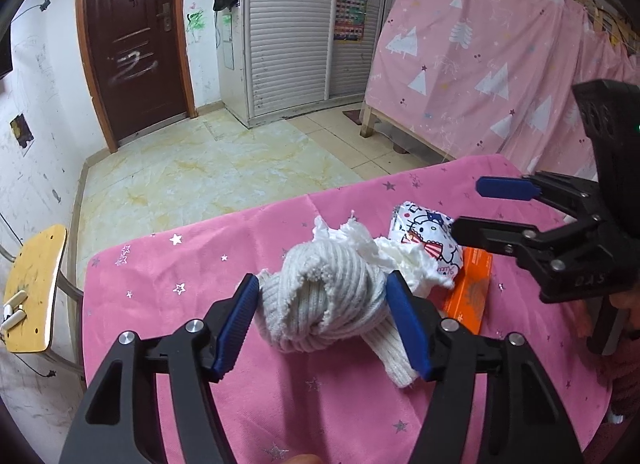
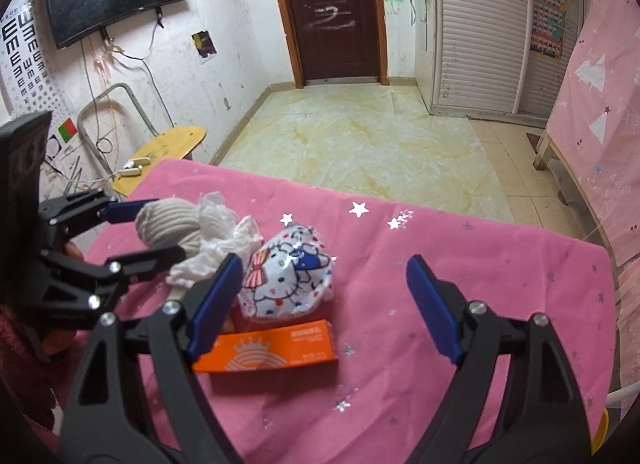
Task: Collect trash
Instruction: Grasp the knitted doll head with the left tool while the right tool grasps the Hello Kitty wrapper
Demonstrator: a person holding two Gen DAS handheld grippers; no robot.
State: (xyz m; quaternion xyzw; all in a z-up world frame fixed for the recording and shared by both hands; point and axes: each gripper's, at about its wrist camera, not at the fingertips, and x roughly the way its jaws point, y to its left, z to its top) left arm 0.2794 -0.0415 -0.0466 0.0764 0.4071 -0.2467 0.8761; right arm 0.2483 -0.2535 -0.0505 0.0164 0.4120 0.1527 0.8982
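Observation:
A knotted grey-white knitted sock (image 1: 320,296) lies on the pink star-print tablecloth (image 1: 180,264). My left gripper (image 1: 322,284) is shut on it, one blue pad against each side. Behind the sock are a crumpled white tissue (image 1: 404,260), a cartoon-cat print packet (image 1: 424,240) and a flat orange box (image 1: 468,292). My right gripper (image 2: 324,264) hangs open over the table. Its left finger is beside the cat packet (image 2: 288,280) and above the orange box (image 2: 272,352), and nothing is between its pads. In the right wrist view my left gripper (image 2: 160,230) grips the sock (image 2: 168,224) beside the tissue (image 2: 216,240).
A yellow-seated chair (image 1: 36,288) stands off the table's left end. Tiled floor (image 2: 360,136) lies beyond the far edge of the table. A pink-curtained bed frame (image 1: 480,64) is at the right. A person's dark red sleeve (image 2: 20,364) is at the lower left.

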